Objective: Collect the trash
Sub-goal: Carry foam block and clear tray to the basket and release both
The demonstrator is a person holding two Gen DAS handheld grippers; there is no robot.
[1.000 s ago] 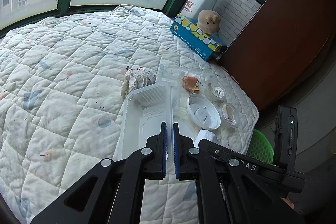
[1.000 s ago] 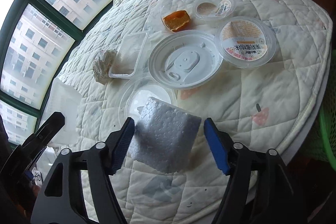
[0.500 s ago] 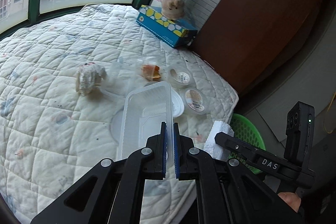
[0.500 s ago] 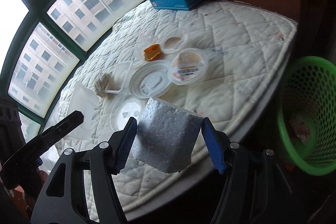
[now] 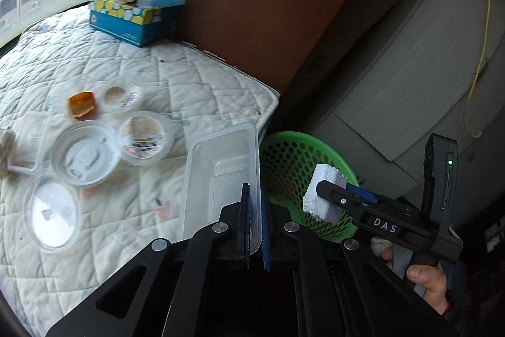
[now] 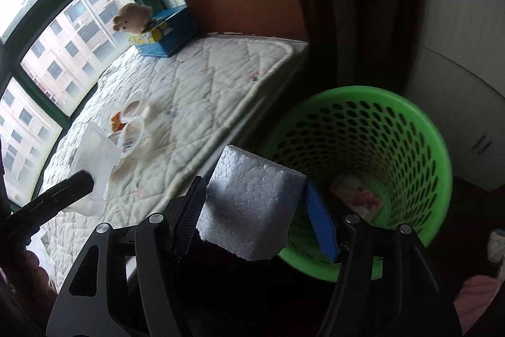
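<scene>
My left gripper (image 5: 255,220) is shut on the rim of a clear plastic tray (image 5: 221,176), held up at the mattress edge beside the green mesh basket (image 5: 284,153). My right gripper (image 6: 252,207) is shut on a white foam block (image 6: 249,204), held at the near rim of the basket (image 6: 410,122). The block also shows in the left wrist view (image 5: 323,193), over the basket. A pink wrapper (image 6: 355,195) lies inside the basket.
On the quilted mattress (image 5: 176,84) lie a white lid (image 5: 85,152), a labelled round lid (image 5: 143,136), a clear lid (image 5: 52,212), a small cup (image 5: 121,97) and an orange scrap (image 5: 82,105). A blue tissue box (image 5: 135,16) with a plush toy stands at the back. A brown panel (image 5: 268,5) borders the bed.
Both grippers have swung right, away from over the mattress to the green basket, each carrying its item. The basket now fills much of the right wrist view.
</scene>
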